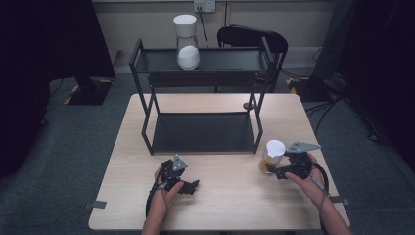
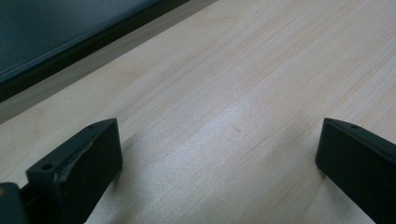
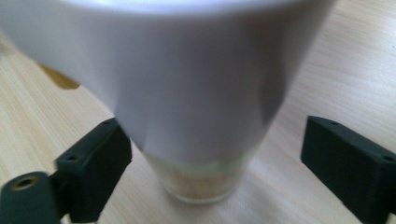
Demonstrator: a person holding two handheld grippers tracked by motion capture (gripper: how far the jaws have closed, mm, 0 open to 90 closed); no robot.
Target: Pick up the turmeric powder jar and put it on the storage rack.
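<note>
Upright, white-lidded glass jar (image 3: 196, 116) of tan grains between gaping right tool (image 3: 215, 154) jaws, left tool (image 2: 219, 154) wide, empty

Lab or office: grey carpet (image 1: 73, 142), wall socket (image 1: 204, 5), taped cables (image 1: 337, 81), equipment stands (image 1: 90, 90).

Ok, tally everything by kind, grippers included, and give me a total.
White-lidded jars: 2, one on the shelf rack's top tier, one between the right gripper's jaws
Shelf racks: 1
Grippers: 2, left, right
Tables: 1
Chairs: 1
Total: 7
</note>
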